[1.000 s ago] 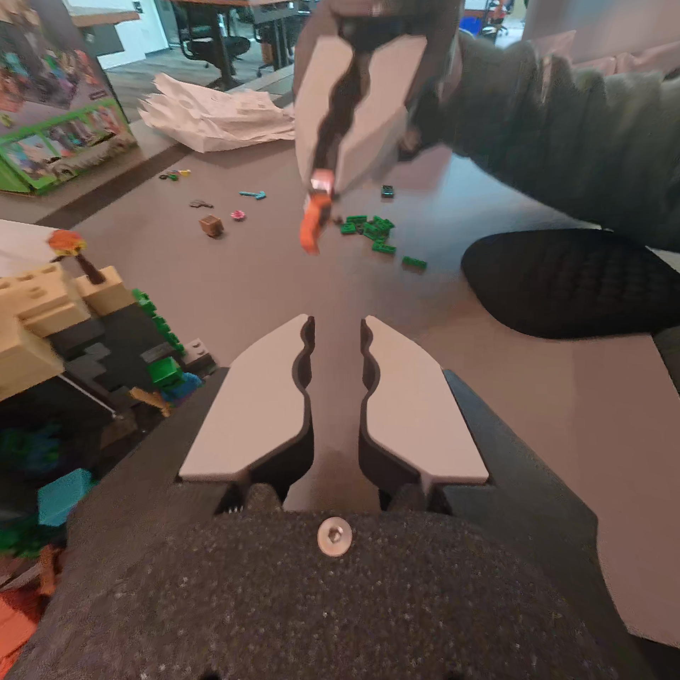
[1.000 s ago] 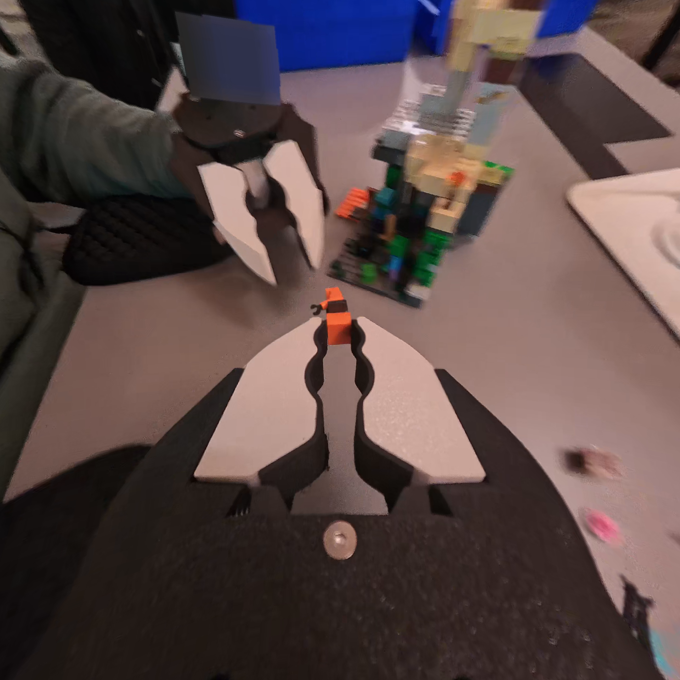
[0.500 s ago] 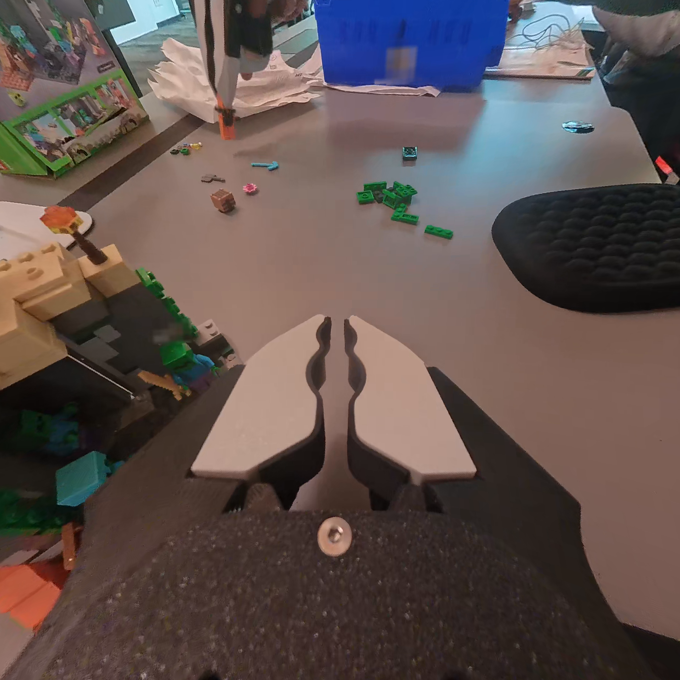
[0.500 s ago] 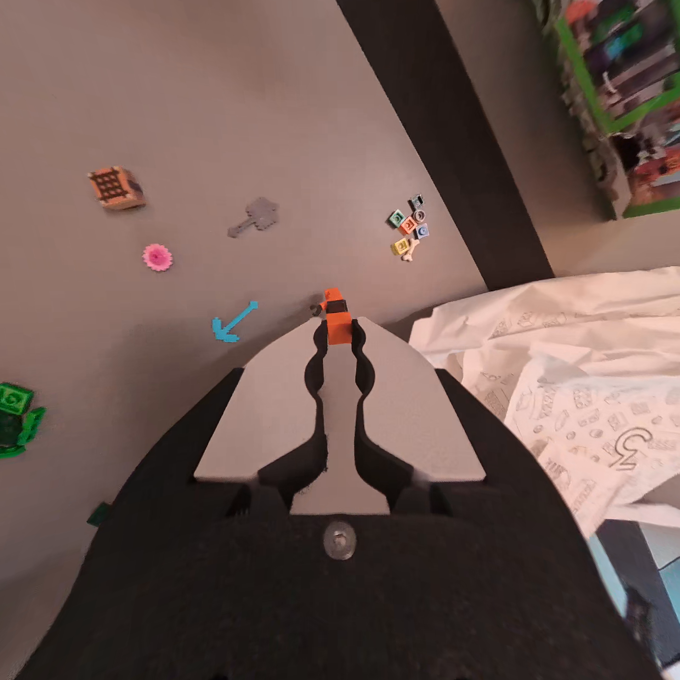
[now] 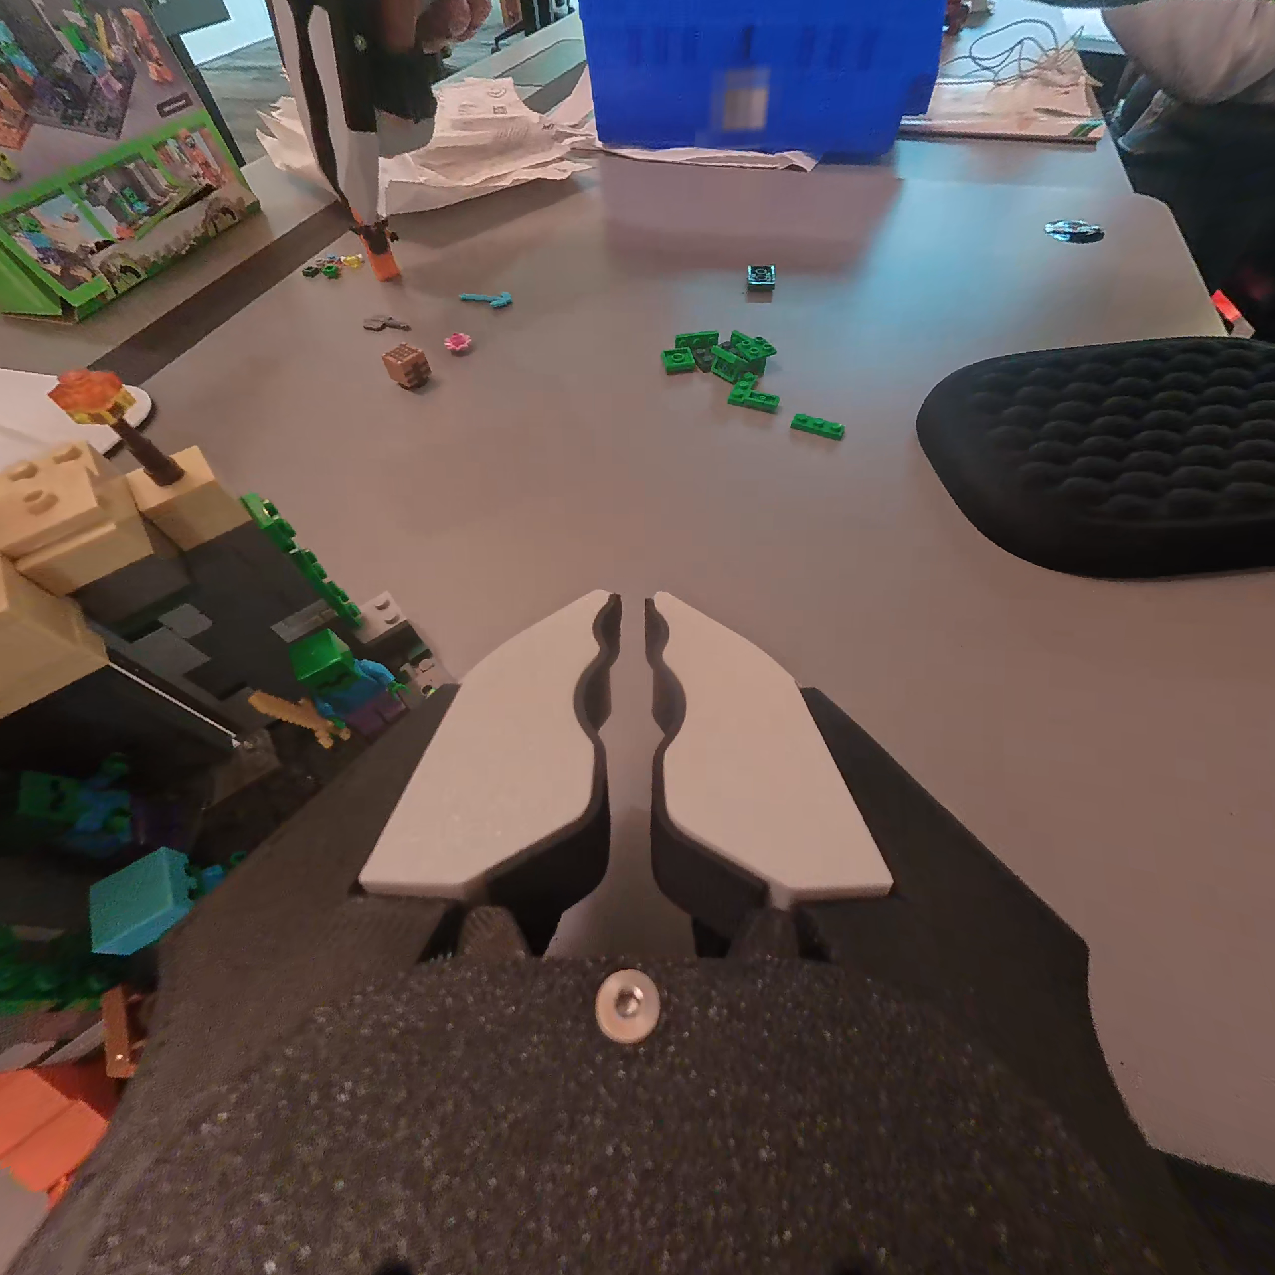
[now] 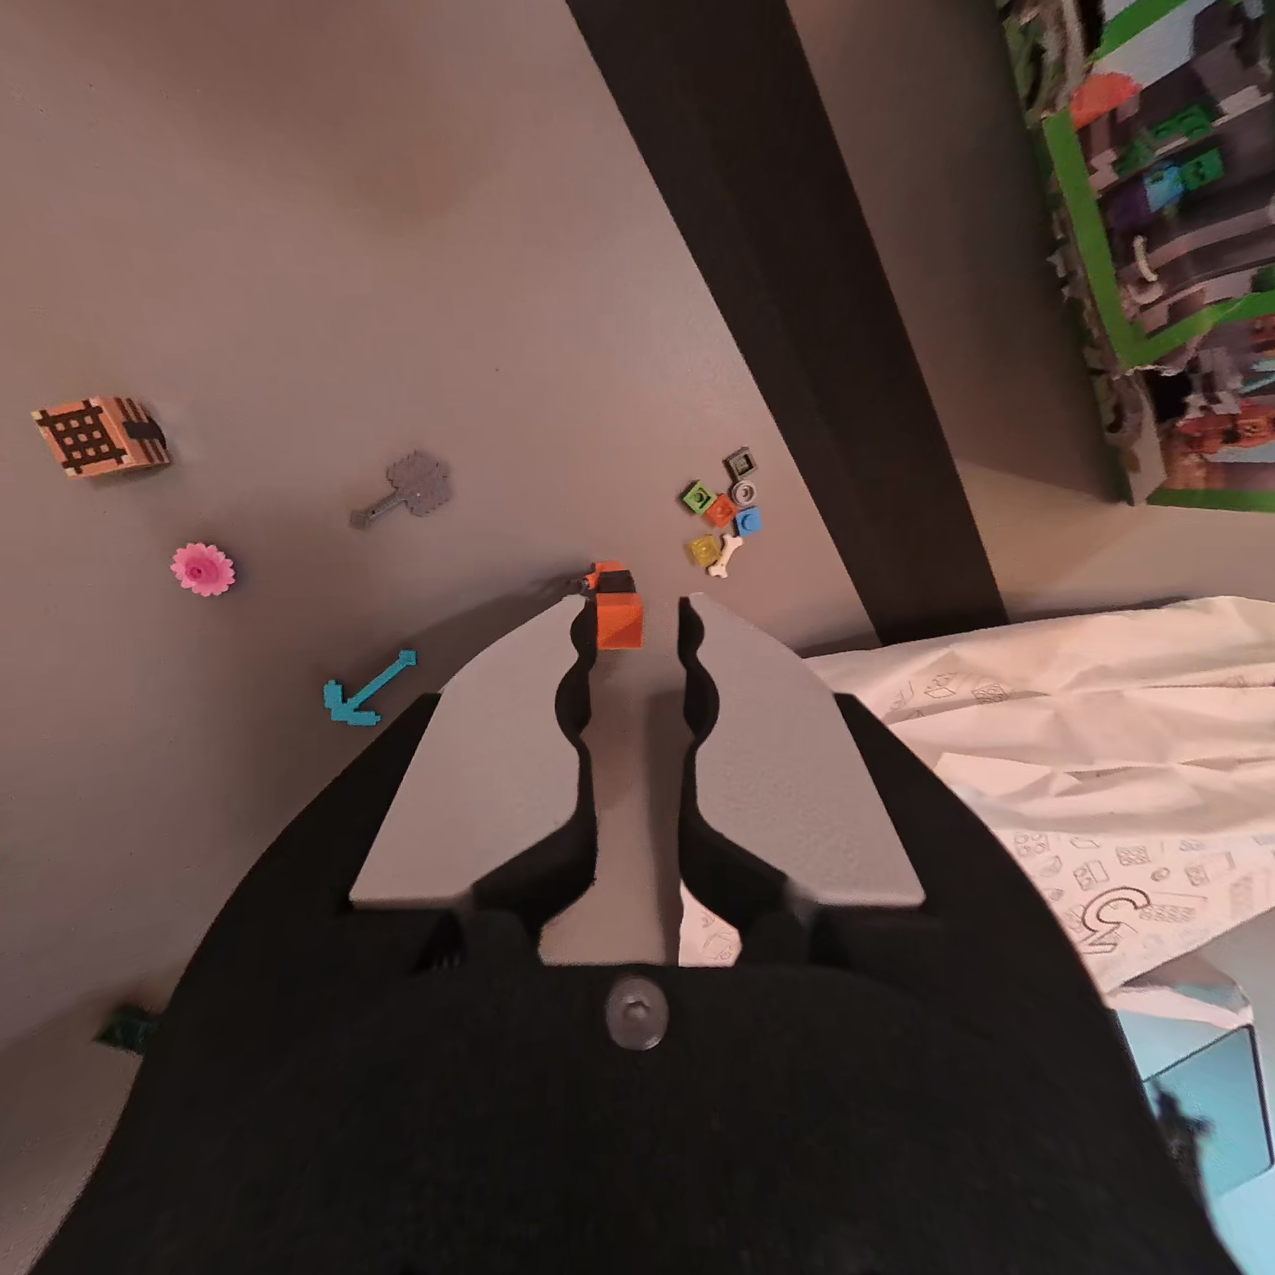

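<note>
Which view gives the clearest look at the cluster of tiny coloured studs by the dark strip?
The right wrist view: the tiny coloured studs lie close below the camera, each colour separable, with a white bone piece beside them. In the left wrist view the same cluster is far off and small, only specks near the orange piece.

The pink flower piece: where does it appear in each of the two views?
Left wrist view: pink flower piece lies on the grey table, upper left of centre, right of the brown cube.
Right wrist view: it lies at the left edge, below the same cube.
Shared landmark: the turquoise pickaxe lies near it in both.
</note>
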Tool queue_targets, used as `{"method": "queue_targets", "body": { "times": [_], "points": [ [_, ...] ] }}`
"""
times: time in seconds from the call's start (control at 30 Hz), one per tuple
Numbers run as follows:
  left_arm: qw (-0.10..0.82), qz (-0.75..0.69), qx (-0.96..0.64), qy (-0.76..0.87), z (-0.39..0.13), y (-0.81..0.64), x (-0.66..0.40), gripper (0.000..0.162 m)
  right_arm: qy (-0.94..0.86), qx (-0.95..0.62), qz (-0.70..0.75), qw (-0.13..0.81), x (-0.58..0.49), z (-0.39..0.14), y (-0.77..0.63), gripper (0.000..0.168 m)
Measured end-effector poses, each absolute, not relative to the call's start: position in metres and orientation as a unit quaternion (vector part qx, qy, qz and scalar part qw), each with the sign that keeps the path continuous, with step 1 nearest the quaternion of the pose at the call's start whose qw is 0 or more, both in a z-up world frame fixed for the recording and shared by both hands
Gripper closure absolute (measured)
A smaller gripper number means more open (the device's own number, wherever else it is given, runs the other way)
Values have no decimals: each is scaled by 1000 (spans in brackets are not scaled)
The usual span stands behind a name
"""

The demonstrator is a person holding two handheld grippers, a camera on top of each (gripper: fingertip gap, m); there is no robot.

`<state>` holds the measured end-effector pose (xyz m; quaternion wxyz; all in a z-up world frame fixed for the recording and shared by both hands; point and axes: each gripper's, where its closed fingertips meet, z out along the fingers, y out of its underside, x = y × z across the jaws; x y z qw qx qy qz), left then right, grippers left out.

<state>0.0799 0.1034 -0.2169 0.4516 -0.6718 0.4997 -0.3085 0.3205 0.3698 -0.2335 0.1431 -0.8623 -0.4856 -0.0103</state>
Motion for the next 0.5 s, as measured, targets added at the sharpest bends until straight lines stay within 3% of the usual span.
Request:
{"method": "queue_targets", "body": {
  "times": [0.03,0.13,0.27,0.5],
  "points": [
    [451,-308,-672,501,-217,103,80,156,-482,-862,-7,156,320,-230,371,143],
    [452,-305,-671,502,-218,103,80,156,-467,-861,8,200,317,-214,370,132],
    [452,-302,-672,503,-218,103,80,156,-470,-850,28,236,314,-200,335,136],
    [447,-292,-672,513,-222,102,82,157,-469,-849,80,230,309,-247,258,146]
  ]
}}
